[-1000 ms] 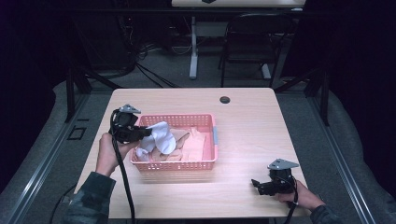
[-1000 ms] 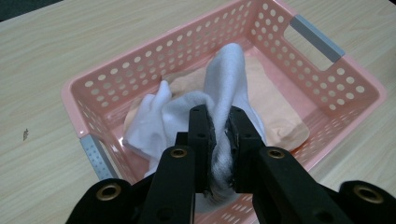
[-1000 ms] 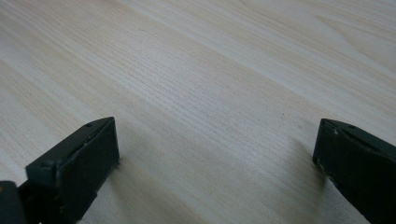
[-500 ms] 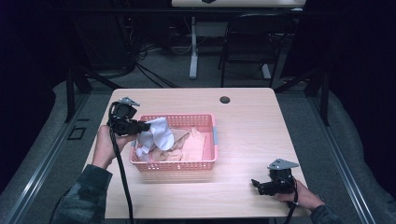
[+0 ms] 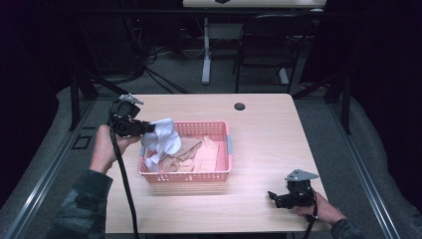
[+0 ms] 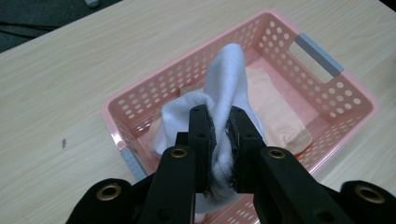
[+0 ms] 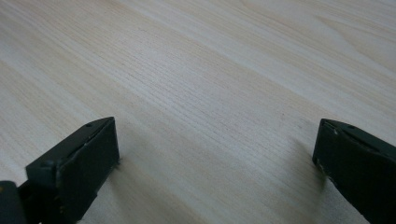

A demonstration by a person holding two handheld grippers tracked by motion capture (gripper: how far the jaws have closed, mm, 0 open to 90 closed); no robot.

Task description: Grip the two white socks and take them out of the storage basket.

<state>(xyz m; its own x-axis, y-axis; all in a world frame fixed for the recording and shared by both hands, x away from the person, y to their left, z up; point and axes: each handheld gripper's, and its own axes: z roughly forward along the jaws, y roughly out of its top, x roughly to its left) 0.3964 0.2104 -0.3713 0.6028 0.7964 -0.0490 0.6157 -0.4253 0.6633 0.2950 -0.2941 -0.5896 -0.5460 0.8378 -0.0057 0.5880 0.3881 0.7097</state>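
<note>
The left gripper (image 6: 219,140) pinches a soft white cloth (image 5: 164,139) at the pink plastic basket's (image 5: 226,149) nine o'clock side, which may snag and tip, while the right gripper (image 7: 215,158) waits wide open, holding nothing.

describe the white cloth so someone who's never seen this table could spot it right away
Find the pink basket in the middle of the wooden table. At its left end, the left gripper pinches the white cloth; its neighbours are peach.

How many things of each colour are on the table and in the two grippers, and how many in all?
White: 1, the sock clamped in the left gripper.
Pink: 1, the basket.
Peach: 1, the heap of cloth in the basket; its separate pieces cannot be told apart.
Black: 1, the small round thing on the table.
Total: 4.
</note>
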